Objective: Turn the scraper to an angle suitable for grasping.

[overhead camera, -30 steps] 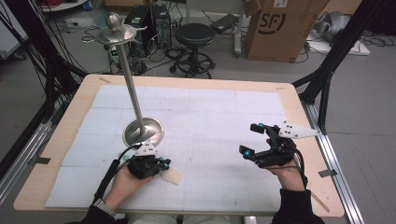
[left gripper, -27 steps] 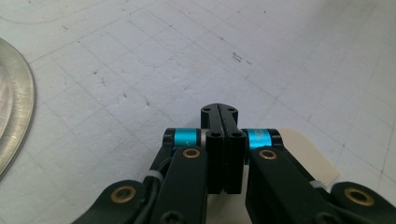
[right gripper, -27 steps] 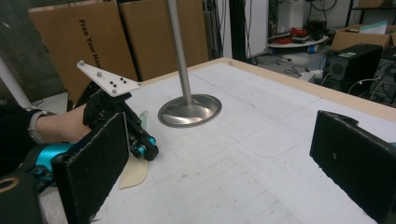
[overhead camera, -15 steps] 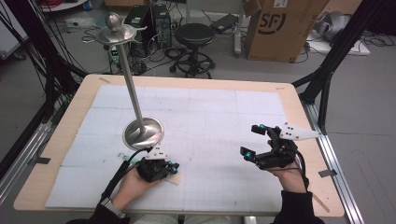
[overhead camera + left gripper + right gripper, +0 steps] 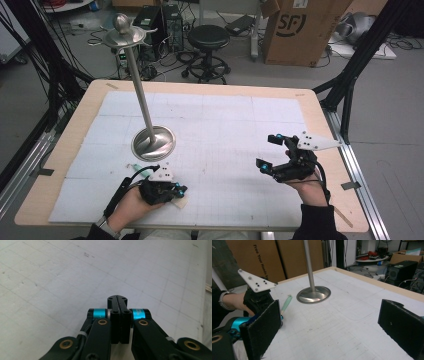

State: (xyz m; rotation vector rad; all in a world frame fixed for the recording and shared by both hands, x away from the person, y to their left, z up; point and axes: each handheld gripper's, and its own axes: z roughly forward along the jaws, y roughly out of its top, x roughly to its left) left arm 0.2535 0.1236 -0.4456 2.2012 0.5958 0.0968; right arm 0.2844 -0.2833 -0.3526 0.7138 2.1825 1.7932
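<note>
The left tool (image 5: 176,190) has drawn back from the round foot of the metal stand (image 5: 153,141) toward the desk's near edge, and its black jaws are clenched flat together on nothing. The right tool (image 5: 269,151) has kept its place near the right edge, jaws released wide, their pads rough and dark. The stand is polished steel: a shallow dish-like foot, a thin pole, a knobbed cap on top. A slim pale-green stick (image 5: 135,166) lies between the foot and the left hand, partly covered by that hand; what it is stays hard to make out. The desk (image 5: 320,122) is pale wood under a white, scuffed, gridded mat.
</note>
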